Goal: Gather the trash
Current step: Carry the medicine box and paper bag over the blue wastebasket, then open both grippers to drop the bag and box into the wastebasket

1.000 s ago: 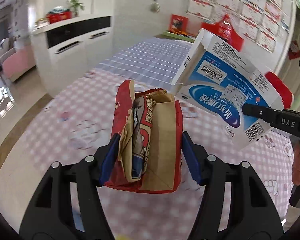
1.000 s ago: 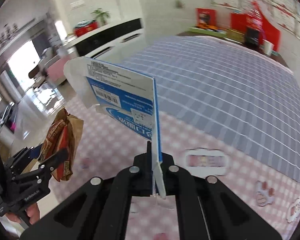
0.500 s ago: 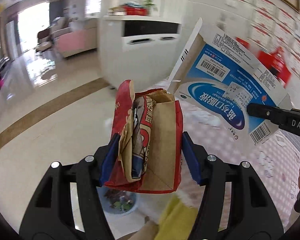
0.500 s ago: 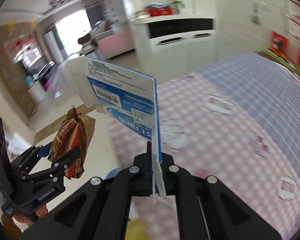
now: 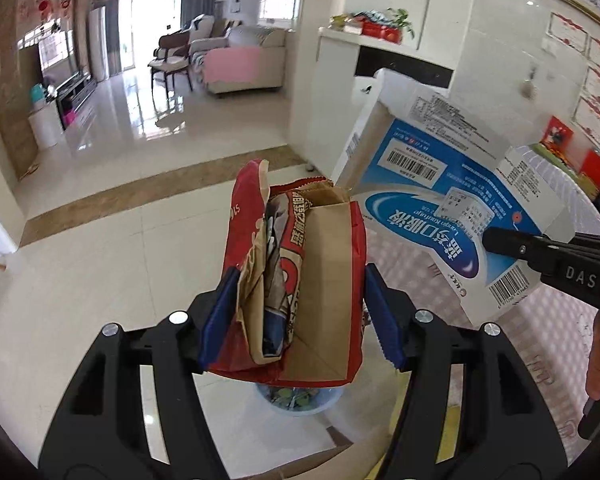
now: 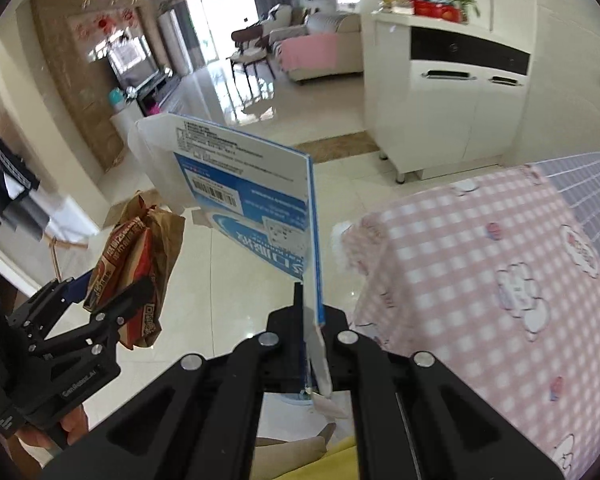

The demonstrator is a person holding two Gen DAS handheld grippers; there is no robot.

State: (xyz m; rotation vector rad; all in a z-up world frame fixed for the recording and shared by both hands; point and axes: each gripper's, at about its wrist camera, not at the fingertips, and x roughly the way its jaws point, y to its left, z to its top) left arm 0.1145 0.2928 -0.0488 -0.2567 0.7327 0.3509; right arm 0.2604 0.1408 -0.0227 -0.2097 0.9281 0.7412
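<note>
My left gripper [image 5: 300, 316] is shut on a crumpled red and brown paper snack bag [image 5: 300, 280], its blue pads pressing both sides. That bag [image 6: 140, 264] and the left gripper [image 6: 104, 300] also show at the left of the right wrist view. My right gripper [image 6: 310, 320] is shut on the edge of a flattened blue and white carton [image 6: 252, 196], which stands upright above it. In the left wrist view the carton [image 5: 440, 196] hangs at the right, pinched by the right gripper [image 5: 496, 242]. A small trash bin [image 5: 300, 400] with scraps inside sits on the floor below the bag.
A table with a pink checked cloth [image 6: 500, 280] fills the right side. White cabinets [image 6: 452, 112] stand behind it. Glossy floor tiles [image 5: 120, 260] stretch toward a living room with sofas [image 5: 240, 60]. Something yellow [image 6: 340, 448] lies at the bottom edge.
Both grippers have swung left, away from over the table and out over the floor, each keeping its hold. The trash bin has come into view below the bag.
</note>
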